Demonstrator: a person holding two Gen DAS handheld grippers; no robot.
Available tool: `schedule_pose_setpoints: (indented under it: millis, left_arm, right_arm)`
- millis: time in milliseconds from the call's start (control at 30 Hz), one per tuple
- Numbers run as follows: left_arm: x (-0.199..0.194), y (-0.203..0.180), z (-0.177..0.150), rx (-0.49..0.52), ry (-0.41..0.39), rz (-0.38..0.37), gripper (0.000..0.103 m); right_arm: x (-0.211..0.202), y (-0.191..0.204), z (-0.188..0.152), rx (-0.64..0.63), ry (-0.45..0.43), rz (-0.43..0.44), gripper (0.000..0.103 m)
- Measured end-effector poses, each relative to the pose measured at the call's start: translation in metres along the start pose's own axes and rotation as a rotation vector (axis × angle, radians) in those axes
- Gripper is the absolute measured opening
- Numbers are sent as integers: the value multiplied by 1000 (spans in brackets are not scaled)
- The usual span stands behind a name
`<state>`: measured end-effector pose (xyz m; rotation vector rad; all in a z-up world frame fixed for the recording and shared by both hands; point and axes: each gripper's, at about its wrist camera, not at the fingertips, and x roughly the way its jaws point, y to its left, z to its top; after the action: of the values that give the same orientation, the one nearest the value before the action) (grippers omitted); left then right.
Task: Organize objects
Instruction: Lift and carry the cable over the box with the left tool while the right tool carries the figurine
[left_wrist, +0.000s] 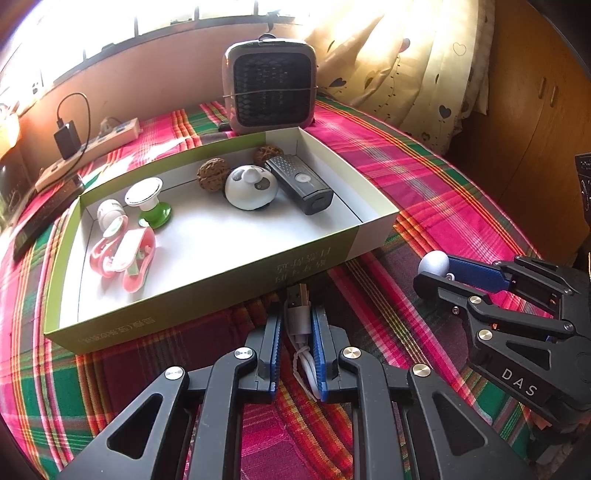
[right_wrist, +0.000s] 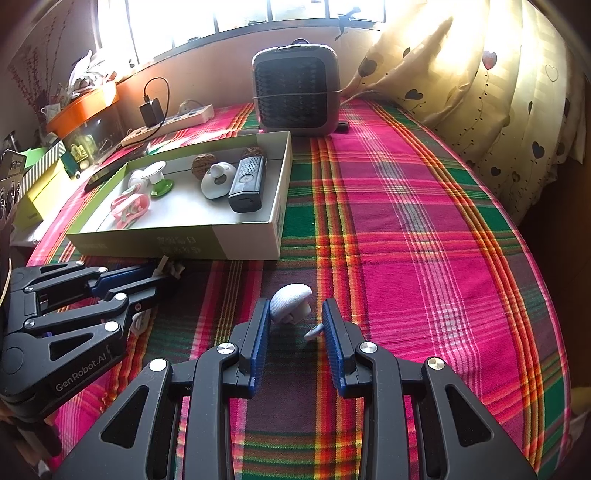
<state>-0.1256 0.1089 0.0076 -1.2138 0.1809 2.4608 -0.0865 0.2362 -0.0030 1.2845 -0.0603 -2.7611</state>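
Taken from the shallow green-and-white box (left_wrist: 373, 221) as landmark, everything is placed on the plaid cloth (right_wrist: 406, 221).

Inside the box, at its left end, a pink clip-like item (left_wrist: 123, 258), a small white roll (left_wrist: 109, 214) and a white-topped piece on a green base (left_wrist: 151, 206) are seen. Toward its right end two brown wrinkled balls (left_wrist: 211, 174), a white dome-shaped gadget (left_wrist: 251, 186) and a dark grey device (left_wrist: 301, 182) are gathered.

Just in front of the box's near wall, the left gripper (left_wrist: 295, 321) is closed narrowly on a coiled white USB cable (left_wrist: 298, 317). The grey plug is seen poking out beyond the pads toward the box; the loose white loop trails back between the jaws.

Further right of the box's front corner, the right gripper (right_wrist: 295, 321) is closed around a small white knob-shaped object (right_wrist: 290, 301) with a thin stem and a little tab. In its own view a gap shows on the right pad's side, so the hold looks marginal.

Two risks are judged likely. The cable's hanging loop could be snagged on the box wall as it is lifted across, tipping or dragging the light box. The rounded knob could be squeezed out sideways, since little flat surface is offered to the pads, and could roll off over the cloth.
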Motion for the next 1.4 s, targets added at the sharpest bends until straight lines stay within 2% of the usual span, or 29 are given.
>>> schedule_pose_setpoints:
  millis: [700, 1400]
  left_arm:
    - [-41, 11, -1, -16, -106, 14, 13]
    - [-54, 47, 19, -82, -130, 17, 13]
  right_arm:
    - [-21, 26, 12, -58, -58, 20, 30]
    - [-22, 50, 48, -119, -102, 54, 30]
